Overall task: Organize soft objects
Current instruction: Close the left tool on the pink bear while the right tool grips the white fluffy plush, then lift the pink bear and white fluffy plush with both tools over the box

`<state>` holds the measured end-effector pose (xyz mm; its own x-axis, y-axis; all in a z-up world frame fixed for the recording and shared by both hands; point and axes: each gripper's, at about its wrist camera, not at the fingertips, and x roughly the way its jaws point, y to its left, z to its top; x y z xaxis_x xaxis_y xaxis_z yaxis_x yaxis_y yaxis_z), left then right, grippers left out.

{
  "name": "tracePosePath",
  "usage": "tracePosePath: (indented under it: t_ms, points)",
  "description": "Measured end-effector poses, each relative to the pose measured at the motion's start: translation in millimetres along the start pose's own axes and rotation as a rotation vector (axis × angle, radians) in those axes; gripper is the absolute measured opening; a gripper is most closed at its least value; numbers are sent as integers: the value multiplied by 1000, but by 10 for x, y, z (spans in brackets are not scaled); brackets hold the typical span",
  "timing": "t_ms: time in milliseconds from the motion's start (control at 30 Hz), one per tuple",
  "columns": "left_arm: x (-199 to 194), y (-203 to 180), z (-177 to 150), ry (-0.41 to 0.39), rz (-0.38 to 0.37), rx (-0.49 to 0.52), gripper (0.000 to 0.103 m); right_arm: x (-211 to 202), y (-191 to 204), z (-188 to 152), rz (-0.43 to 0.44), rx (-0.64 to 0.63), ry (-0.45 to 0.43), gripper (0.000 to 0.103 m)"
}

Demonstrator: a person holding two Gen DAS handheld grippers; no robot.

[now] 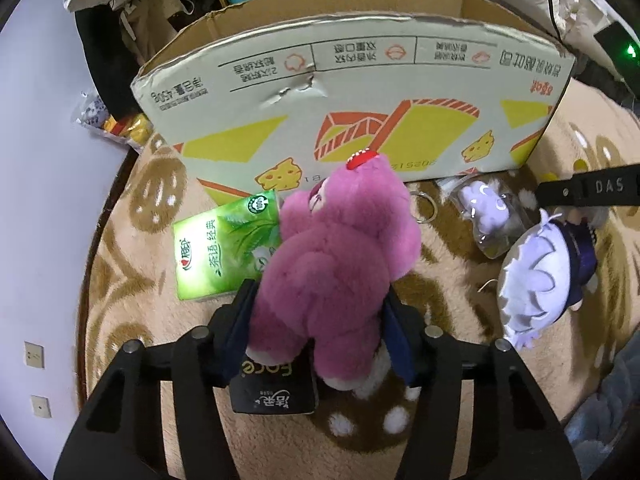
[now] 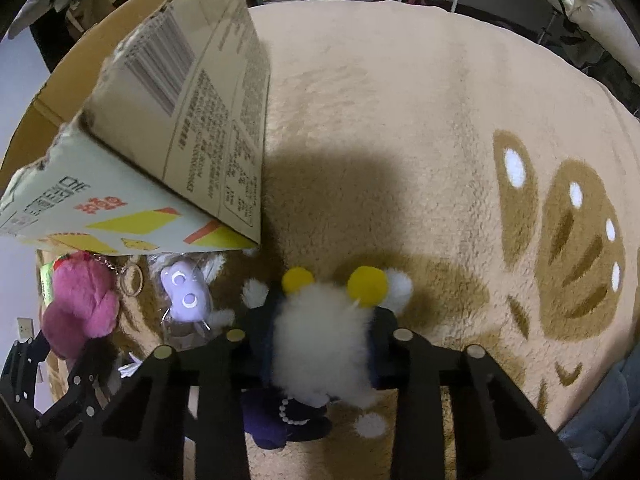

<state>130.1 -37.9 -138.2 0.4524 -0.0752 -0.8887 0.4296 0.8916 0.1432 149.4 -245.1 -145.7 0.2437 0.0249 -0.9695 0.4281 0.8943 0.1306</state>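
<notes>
**Both grippers clamped on plushies, box waiting behind**

Jaws first: the left gripper [image 1: 320, 316] is squeezed onto a pink plush bear [image 1: 336, 264], pads pressing into its fuzzy sides, bear's head pointing toward 12 o'clock with a red strawberry tag [image 1: 362, 159] on top. The right gripper [image 2: 324, 332] is closed around a white fluffy plush [image 2: 320, 344] with two yellow pom-poms [image 2: 366, 280] at its 12 o'clock end, and a dark navy bit with a bead string hanging below at 6.

Working outward in the left wrist view: a green tissue pack [image 1: 224, 248] sits at the bear's 9 o'clock, touching it, and a black tissue pack [image 1: 272, 392] lies under the bear at 6. At 3 o'clock there's a small lilac toy in a clear bag [image 1: 488, 208] with a metal keyring [image 1: 424, 208] near it.

The open cardboard box [image 1: 360, 96] stands at 12 o'clock, just behind the bear. Everything's on a beige plush rug [image 2: 440, 120] with brown bread-like patterns.
</notes>
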Motion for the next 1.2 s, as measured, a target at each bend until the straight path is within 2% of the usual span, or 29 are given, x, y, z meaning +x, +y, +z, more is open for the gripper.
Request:
tracePosePath:
  t_ms: [100,467,567,600,633,900,1200]
  points:
    - [-24,-3,6,0,-7,-5,56,-9,18,-42,10,-4,2,25]
    - [-116,0,6,-19,-8,-21,54,19,174,-143,-16,-58,10,21]
    - [-146,17,-13,-21,-7,-30,54,-42,223,-175,-36,-69,-12,18]
    - [-158,22,-23,-21,-6,-34,54,-62,232,-183,-40,-71,-18,12]
    - [-172,26,-33,-22,-7,-36,54,-79,231,-185,-40,-69,-22,11]
    - [-349,-25,-121,-45,9,-34,54,-225,222,-257,-4,-51,-42,10]
    - [-629,46,-210,-96,6,-73,50,-637,199,-406,58,-60,-180,9]
